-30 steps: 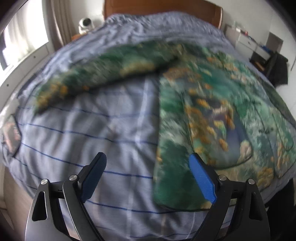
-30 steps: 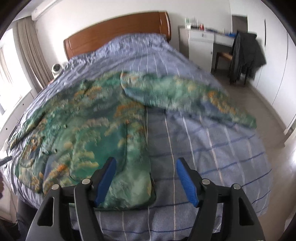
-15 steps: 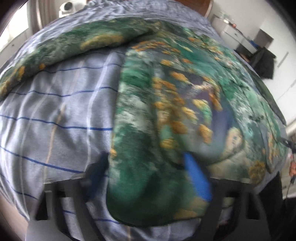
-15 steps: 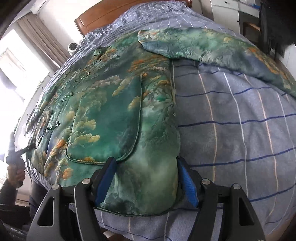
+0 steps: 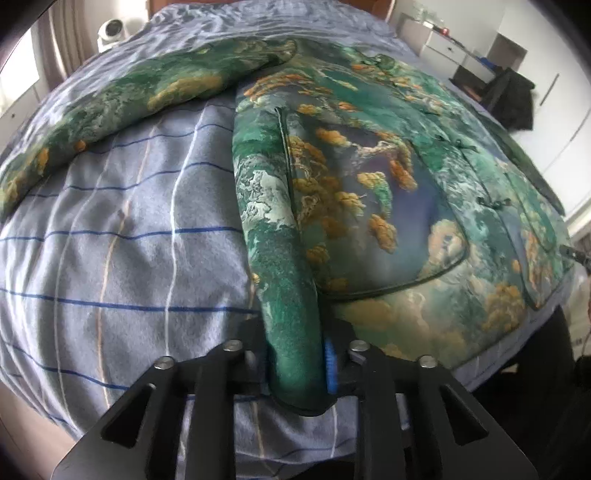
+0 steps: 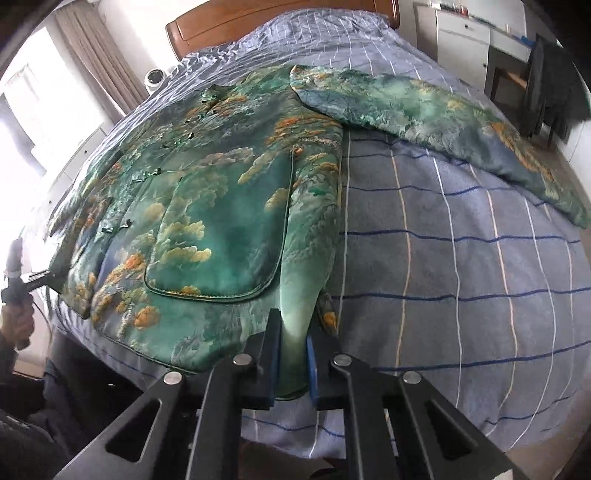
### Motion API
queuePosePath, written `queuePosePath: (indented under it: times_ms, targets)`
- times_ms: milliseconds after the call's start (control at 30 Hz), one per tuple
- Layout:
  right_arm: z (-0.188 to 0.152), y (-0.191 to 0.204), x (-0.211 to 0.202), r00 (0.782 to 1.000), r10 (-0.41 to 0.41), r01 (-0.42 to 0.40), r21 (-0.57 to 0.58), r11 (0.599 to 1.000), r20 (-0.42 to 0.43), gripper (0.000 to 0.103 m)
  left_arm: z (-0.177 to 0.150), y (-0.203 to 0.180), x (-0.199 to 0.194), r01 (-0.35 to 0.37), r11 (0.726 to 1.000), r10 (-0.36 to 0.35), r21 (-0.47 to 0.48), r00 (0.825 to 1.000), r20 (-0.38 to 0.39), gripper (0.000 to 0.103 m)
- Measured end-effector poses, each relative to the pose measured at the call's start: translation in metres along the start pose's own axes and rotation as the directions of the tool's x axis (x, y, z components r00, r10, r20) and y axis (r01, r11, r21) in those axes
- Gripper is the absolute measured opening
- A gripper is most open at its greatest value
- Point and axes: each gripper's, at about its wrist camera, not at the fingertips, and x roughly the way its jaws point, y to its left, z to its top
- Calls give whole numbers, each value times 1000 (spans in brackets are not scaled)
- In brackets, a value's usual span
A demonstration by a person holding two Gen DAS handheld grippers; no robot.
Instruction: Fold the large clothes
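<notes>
A padded green jacket [image 5: 369, 184] with orange and white cloud patterns lies spread face up on a bed, sleeves [image 5: 129, 99] out to the sides. In the left wrist view my left gripper [image 5: 295, 365] has a thick roll of the jacket's bottom side edge between its closing jaws, and the blue pad [image 5: 330, 365] presses on the cloth. In the right wrist view the jacket [image 6: 221, 221] shows its other front pocket and sleeve [image 6: 443, 118]. My right gripper [image 6: 293, 354] is shut on a pinched fold at the opposite bottom corner.
The blue-grey striped bedcover [image 6: 461, 277] lies under the jacket. A wooden headboard [image 6: 258, 18] stands at the far end, with a small white device [image 5: 110, 31] beside it. To the right are a white cabinet [image 6: 461, 37] and a chair with dark clothing [image 6: 546, 85]. A hand [image 6: 18, 325] shows at far left.
Both grippers sank from above the bed to the jacket's bottom edge. Their jaws went from wide apart to closed on folds of cloth at the two lower corners.
</notes>
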Motion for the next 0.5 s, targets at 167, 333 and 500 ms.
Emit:
queuePosePath:
  times_ms: [167, 333, 500]
  targets:
    - [6, 3, 6, 999, -50, 51, -12, 999, 16, 51, 0, -12, -29, -80, 997, 78, 14, 993, 87, 80]
    - [11, 6, -17, 984, -158, 161, -32, 986, 83, 68, 4, -33, -83, -153, 988, 153, -25, 940, 304, 100]
    - [23, 9, -49, 952, -233, 241, -18, 970, 200, 77, 25, -58, -102, -158, 987, 156, -31, 887, 434, 100]
